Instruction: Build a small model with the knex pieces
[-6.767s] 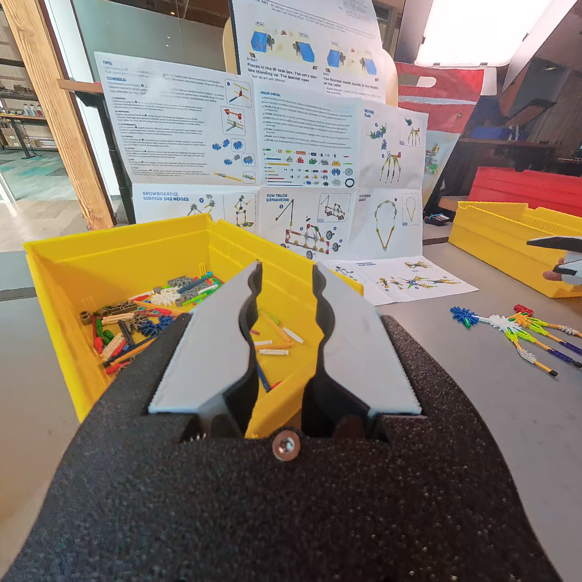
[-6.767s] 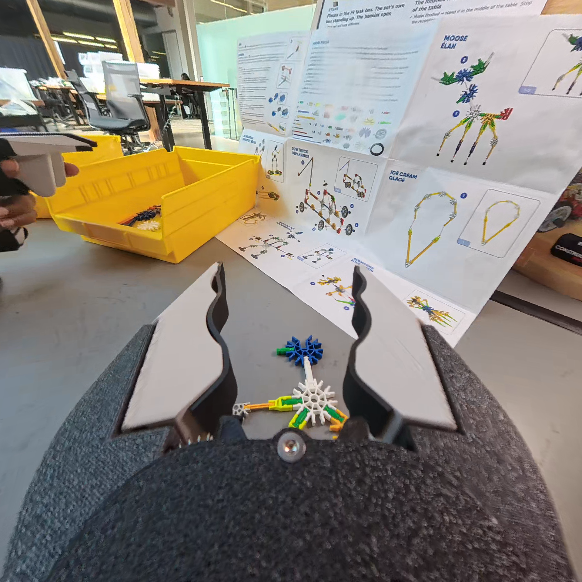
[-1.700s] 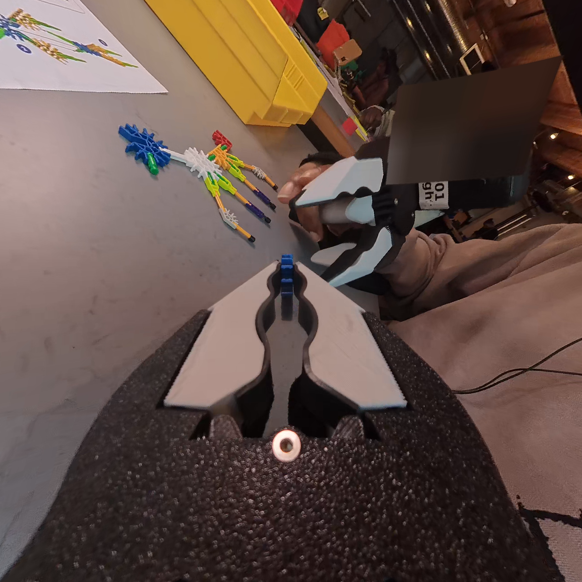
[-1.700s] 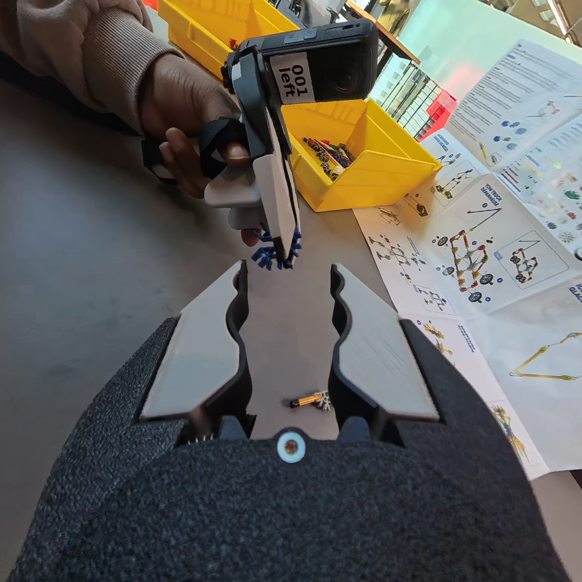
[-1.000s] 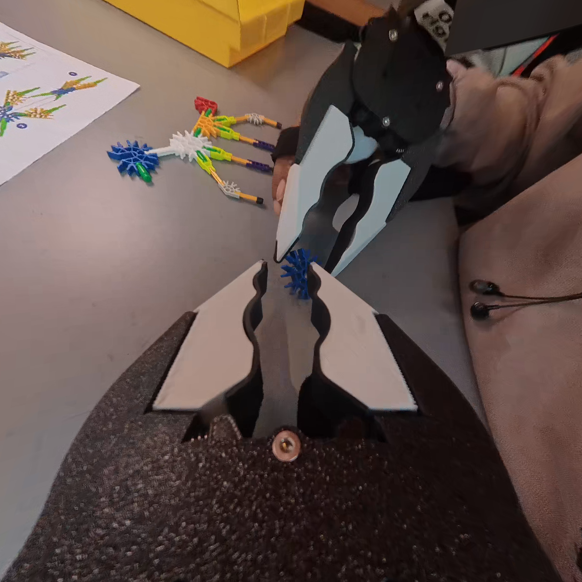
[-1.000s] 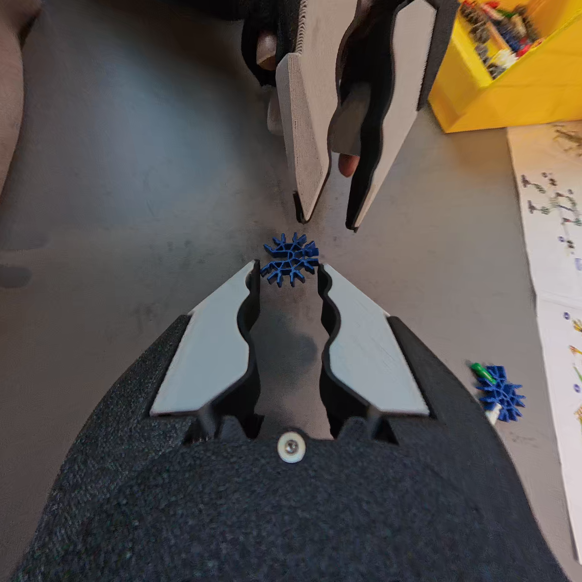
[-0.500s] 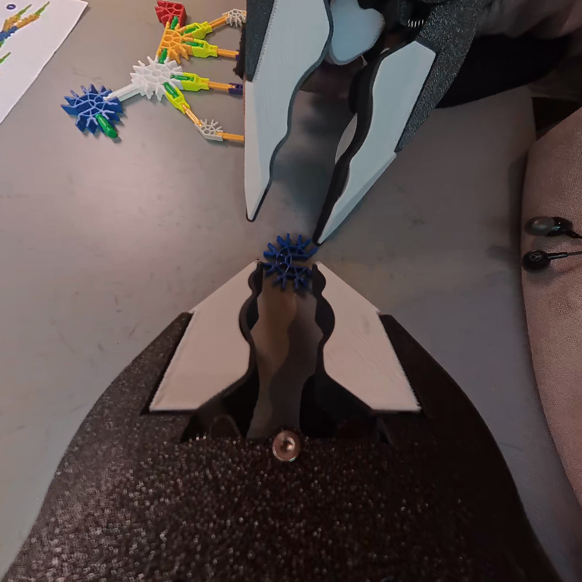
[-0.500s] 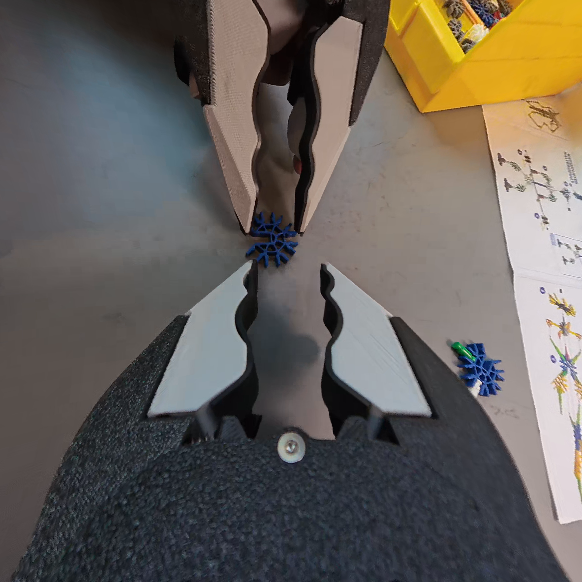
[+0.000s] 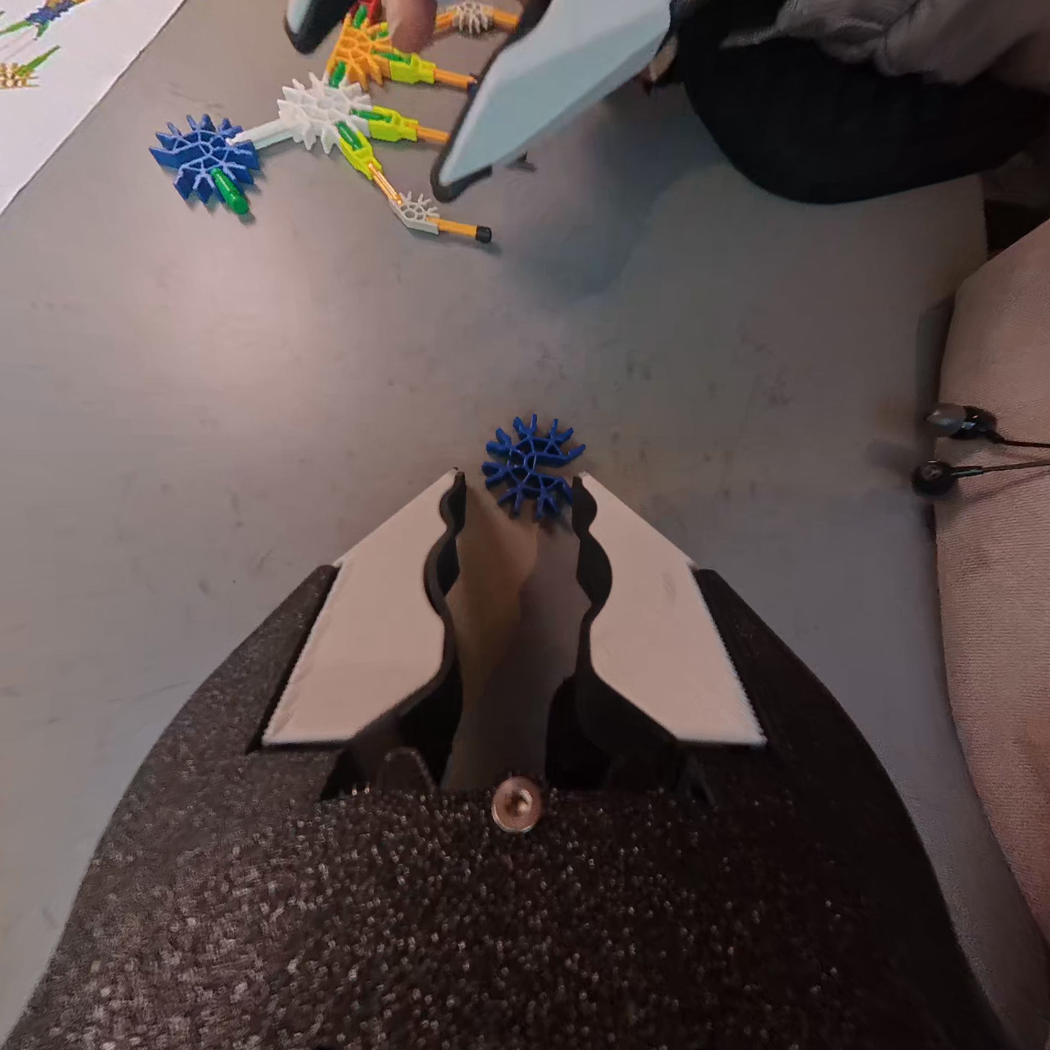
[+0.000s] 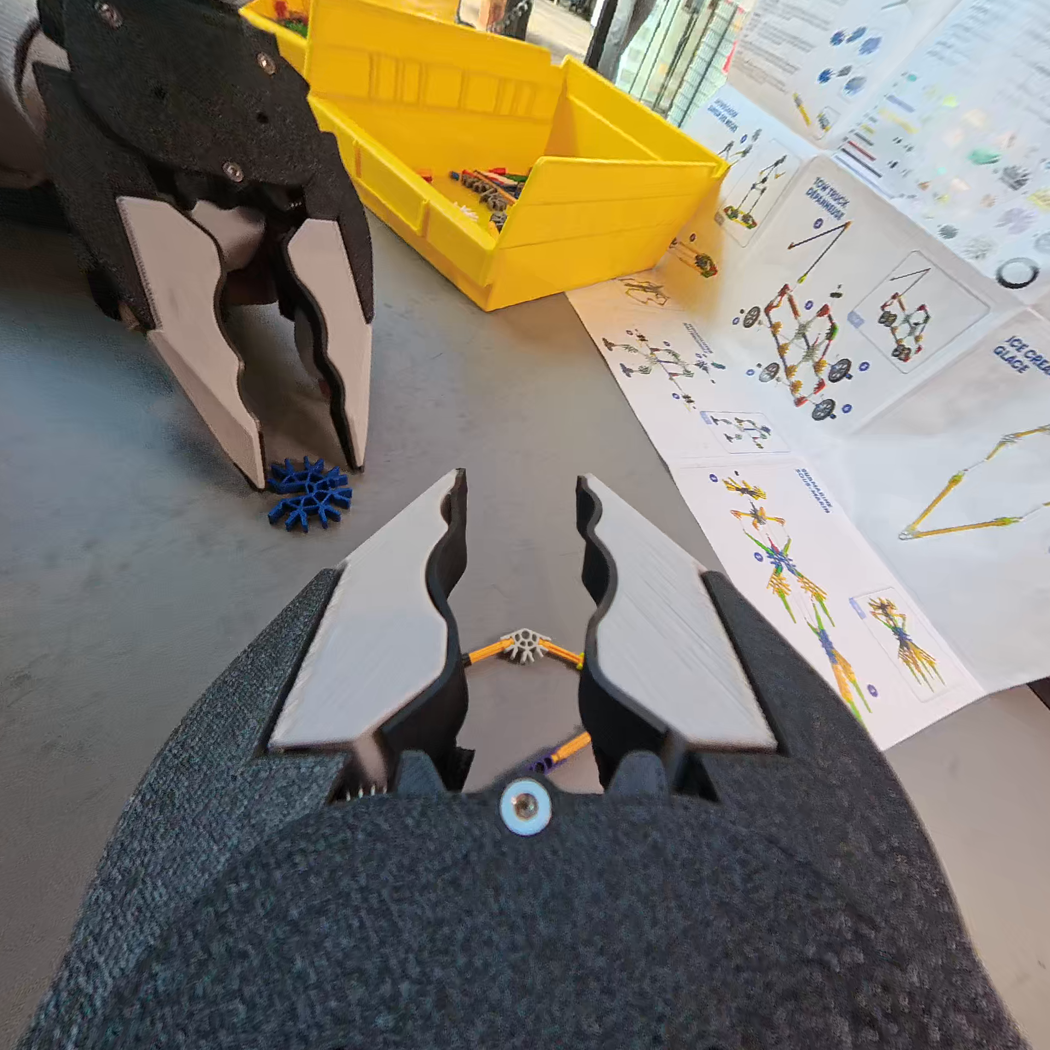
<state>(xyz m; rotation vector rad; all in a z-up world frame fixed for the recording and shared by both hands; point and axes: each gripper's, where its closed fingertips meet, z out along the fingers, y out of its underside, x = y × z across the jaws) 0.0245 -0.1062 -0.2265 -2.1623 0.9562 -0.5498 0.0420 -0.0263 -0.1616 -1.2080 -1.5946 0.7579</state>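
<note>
Tabletop point(image 9: 284, 369) of plain grey fills the left wrist view, and on it lies a loose blue snowflake connector point(image 9: 531, 466), flat and held by nothing. The left gripper point(image 9: 518, 483) points down at it with its jaws apart; the connector sits just past the fingertips, partly in the gap, and the right wrist view shows it point(image 10: 309, 491) close against the tip of one finger, though whether they touch is hard to tell from this angle. The right gripper point(image 10: 521, 480) is also spread and empty, hanging low over a part-built model point(image 9: 341, 122): a white snowflake hub with yellow-green and orange rods, an orange connector, a second blue snowflake connector point(image 9: 203, 156) with a green rod end, and a small grey connector point(image 10: 525, 645) on orange rods that shows between the right gripper's fingers. The loose connector is well apart from that model. Behind, a yellow parts bin point(image 10: 511, 238) holds mixed rods and connectors, and a folded instruction sheet point(image 10: 795, 398) lies beside it on the table and rises behind. A pair of dark earbuds point(image 9: 949, 449) rests at the table edge next to beige fabric point(image 9: 1000, 511). As things lie, the model looks only partly assembled, and the loose blue piece is neither gripped nor joined to it.
</note>
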